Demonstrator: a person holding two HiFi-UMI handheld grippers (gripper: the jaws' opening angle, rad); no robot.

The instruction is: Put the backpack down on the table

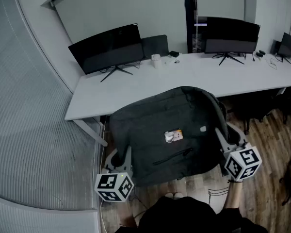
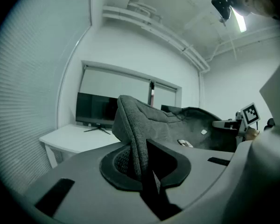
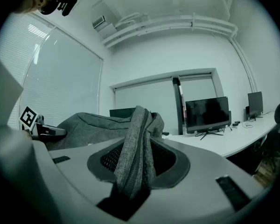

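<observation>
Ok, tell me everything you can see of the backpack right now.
The backpack is dark grey woven fabric, with a small printed label and a light patch on its upward face, plus a slanted zip. It hangs spread out, roughly flat, between the left gripper and right gripper, each shut on a fold of its edge. Its far end overlaps the near edge of the white table; whether it rests there I cannot tell.

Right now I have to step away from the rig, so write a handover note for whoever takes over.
Left gripper: shut on the left edge of the backpack. Right gripper: shut on its right edge. It hangs between them, in front of the white table, not set down. Done: picked up. To do: probably carry it forward over the table's bare stretch, lower it, open both grippers.
</observation>
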